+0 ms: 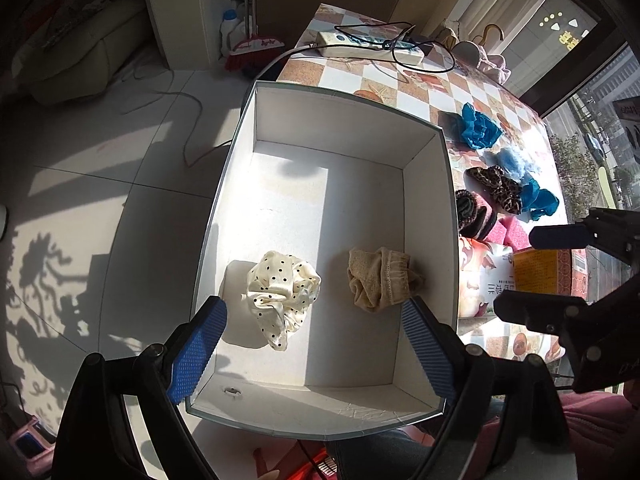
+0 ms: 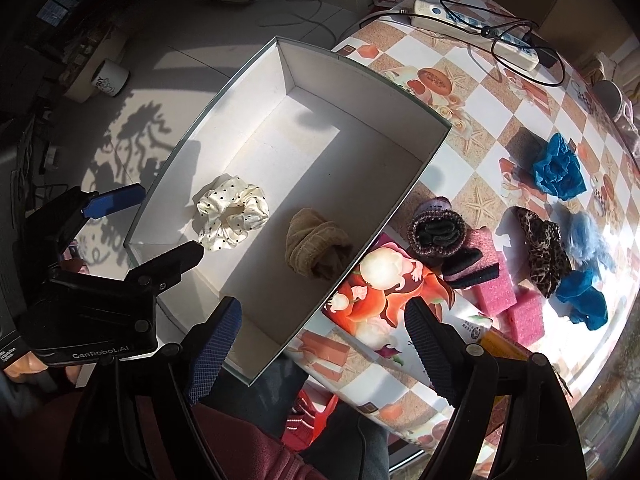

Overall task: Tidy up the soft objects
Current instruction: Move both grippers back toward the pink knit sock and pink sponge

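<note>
The box (image 1: 424,216) is matt white card. The dotted scrunchie (image 1: 282,292) is glossy satin; the beige sock (image 1: 378,278) is coarse knit. The tabletop (image 2: 480,92) wears a shiny printed cover. The sponges (image 2: 496,292) look rough pink foam. Both tongs' pads (image 1: 196,350) are ribbed blue rubber.

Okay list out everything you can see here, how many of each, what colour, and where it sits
box: 1, white inside, overhanging the table's edge
polka-dot scrunchie: 1, cream with black dots, in the box, left
beige cloth: 1, tan, in the box, right
blue crumpled pieces: 2, bright blue, on the table right of the box
fluffy puff: 1, pale blue, beside the leopard scrunchie
leopard scrunchie: 1, brown and black, on the table
dark knit rolls: 2, black and purple, by the box's right wall
pink sponges: 2, pink, under and beside the rolls
power strip: 1, white, far end of the table
left claw: 1, blue pads, open above the box
right claw: 1, blue pads, open, empty
</note>
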`<act>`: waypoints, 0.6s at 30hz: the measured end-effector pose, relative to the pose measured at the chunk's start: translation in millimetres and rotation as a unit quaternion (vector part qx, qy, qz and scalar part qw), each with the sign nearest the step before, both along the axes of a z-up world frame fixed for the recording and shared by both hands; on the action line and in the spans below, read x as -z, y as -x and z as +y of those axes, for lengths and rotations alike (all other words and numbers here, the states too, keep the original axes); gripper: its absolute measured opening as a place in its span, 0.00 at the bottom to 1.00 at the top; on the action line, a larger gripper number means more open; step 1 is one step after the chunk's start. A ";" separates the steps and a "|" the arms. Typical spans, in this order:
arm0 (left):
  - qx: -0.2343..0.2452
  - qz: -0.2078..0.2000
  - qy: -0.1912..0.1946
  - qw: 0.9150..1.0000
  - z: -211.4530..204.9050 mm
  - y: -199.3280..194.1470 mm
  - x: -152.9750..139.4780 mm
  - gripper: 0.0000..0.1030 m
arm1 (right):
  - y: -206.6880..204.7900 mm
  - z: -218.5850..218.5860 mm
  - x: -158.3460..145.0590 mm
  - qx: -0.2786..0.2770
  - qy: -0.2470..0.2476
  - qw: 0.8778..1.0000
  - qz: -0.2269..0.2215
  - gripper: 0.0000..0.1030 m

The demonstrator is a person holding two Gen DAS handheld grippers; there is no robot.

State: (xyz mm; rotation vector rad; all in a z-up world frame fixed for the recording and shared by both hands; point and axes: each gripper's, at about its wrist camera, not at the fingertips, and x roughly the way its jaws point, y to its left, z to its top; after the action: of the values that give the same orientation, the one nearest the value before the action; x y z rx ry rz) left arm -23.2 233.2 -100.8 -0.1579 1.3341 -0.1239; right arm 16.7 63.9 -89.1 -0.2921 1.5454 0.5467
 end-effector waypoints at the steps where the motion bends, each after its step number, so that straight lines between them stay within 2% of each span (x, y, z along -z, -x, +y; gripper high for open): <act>1: 0.004 0.000 0.008 1.000 0.0 -4.5 -3.4 0.89 | -3.1 -4.7 -2.9 0.016 -0.006 1.000 -0.001 0.82; 5: 0.043 -0.007 0.016 0.999 -10.9 -23.2 -17.1 0.89 | -18.3 -33.6 -24.7 0.094 -0.025 0.995 -0.022 0.82; 9: 0.105 -0.017 0.008 0.994 -40.6 -43.5 -26.6 0.89 | -30.0 -84.0 -54.2 0.185 -0.035 0.981 -0.052 0.82; 14: 0.184 -0.022 -0.002 0.983 -100.8 -64.8 -30.6 0.89 | -33.5 -176.3 -78.2 0.308 -0.030 0.948 -0.073 0.83; 15: 0.197 -0.022 -0.009 0.980 -113.2 -66.9 -30.2 0.89 | -33.4 -194.7 -78.1 0.330 -0.027 0.941 -0.072 0.96; 16: 0.207 -0.021 -0.012 0.978 -124.3 -69.0 -29.3 0.89 | -33.5 -212.9 -76.9 0.352 -0.021 0.933 -0.072 1.00; 18: 0.226 -0.013 -0.018 0.974 -147.3 -73.5 -25.2 0.89 | -34.5 -249.1 -70.1 0.393 -0.010 0.917 -0.063 1.00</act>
State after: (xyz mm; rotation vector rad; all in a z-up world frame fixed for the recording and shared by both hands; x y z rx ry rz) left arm 50.3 85.8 -75.6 0.1814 1.3269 -0.4841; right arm 51.1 -185.2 -19.0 0.3096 1.3862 -0.0938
